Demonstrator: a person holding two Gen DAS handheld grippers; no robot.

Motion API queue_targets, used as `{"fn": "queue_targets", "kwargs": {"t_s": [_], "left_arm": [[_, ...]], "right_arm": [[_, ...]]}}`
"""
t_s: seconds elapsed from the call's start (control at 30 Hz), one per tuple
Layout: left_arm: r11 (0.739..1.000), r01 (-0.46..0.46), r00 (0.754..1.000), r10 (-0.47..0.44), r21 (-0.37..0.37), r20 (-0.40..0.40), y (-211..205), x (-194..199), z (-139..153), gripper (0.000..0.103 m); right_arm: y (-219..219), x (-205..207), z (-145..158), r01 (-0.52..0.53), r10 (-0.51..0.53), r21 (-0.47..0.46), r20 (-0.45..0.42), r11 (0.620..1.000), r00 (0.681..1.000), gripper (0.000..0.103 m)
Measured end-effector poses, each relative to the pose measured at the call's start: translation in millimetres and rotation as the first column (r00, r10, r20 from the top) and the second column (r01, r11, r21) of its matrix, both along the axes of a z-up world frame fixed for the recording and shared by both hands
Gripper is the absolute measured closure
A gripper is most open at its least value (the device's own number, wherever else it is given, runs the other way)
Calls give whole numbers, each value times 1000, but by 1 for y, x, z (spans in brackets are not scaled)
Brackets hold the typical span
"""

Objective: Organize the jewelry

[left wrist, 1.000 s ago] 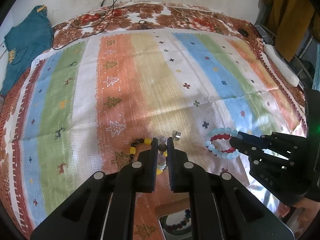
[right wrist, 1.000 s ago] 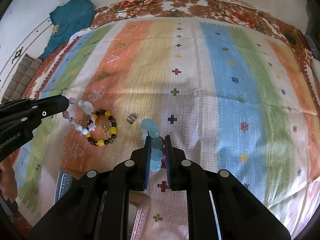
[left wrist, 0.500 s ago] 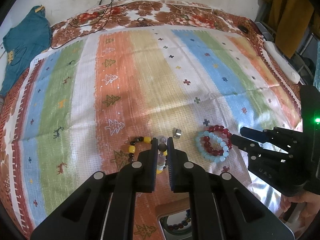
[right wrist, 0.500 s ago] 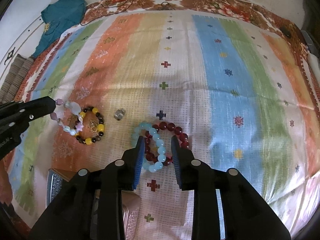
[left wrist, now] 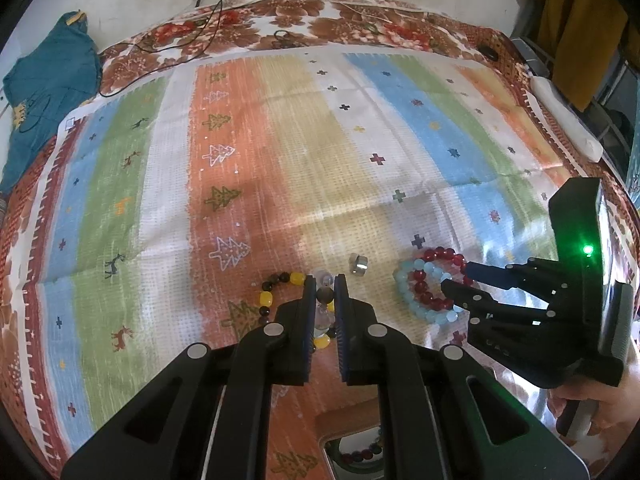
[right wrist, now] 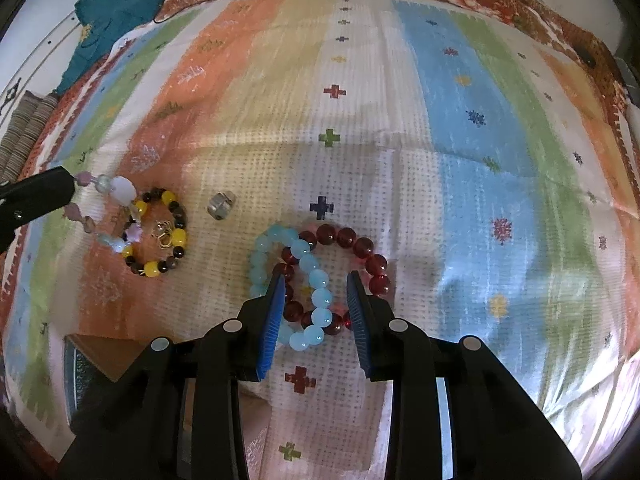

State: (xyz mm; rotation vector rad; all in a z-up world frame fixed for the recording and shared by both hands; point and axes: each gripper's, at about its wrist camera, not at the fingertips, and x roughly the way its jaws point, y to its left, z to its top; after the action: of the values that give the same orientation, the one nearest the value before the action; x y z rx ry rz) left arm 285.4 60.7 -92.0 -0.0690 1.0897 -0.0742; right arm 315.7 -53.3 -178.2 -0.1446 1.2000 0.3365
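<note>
My left gripper is shut on a pastel bead bracelet, which drapes over a yellow-and-black bead bracelet on the striped cloth. Small gold rings lie inside that bracelet. My right gripper is open, its jaws straddling a light blue bracelet that overlaps a dark red bracelet; both lie flat on the cloth. A small silver ring lies between the two groups. The right gripper also shows in the left wrist view.
A jewelry box with beads inside sits at the near edge below my left gripper; its corner shows in the right wrist view. A teal garment lies at the far left. Cables run along the far edge.
My right gripper has opened and let the light blue bracelet drop flat onto the red one, then pulled back slightly. My left gripper stays shut on the pastel bracelet.
</note>
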Motion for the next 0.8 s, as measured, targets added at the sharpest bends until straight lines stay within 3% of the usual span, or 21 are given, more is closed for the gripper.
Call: {"fn": "queue_targets", "kwargs": {"t_s": [0.3, 0.43, 0.5, 0.8], "left_arm": [[1000, 9, 1000, -9, 7, -7, -1, 3, -4, 94], [1000, 13, 1000, -13, 12, -9, -3, 3, -5, 94], [1000, 16, 1000, -15, 13, -9, -4, 3, -5, 94], [1000, 13, 1000, -13, 9, 0, -5, 1, -1, 94]], "right_arm": [[4, 5, -15, -8, 8, -20, -25, 1000, 1000, 71], [4, 6, -20, -10, 9, -32, -32, 999, 999, 87], [4, 7, -20, -11, 11, -31, -31, 999, 999, 90], [0, 1, -4, -9, 9, 0, 13, 1000, 1000, 91]]}}
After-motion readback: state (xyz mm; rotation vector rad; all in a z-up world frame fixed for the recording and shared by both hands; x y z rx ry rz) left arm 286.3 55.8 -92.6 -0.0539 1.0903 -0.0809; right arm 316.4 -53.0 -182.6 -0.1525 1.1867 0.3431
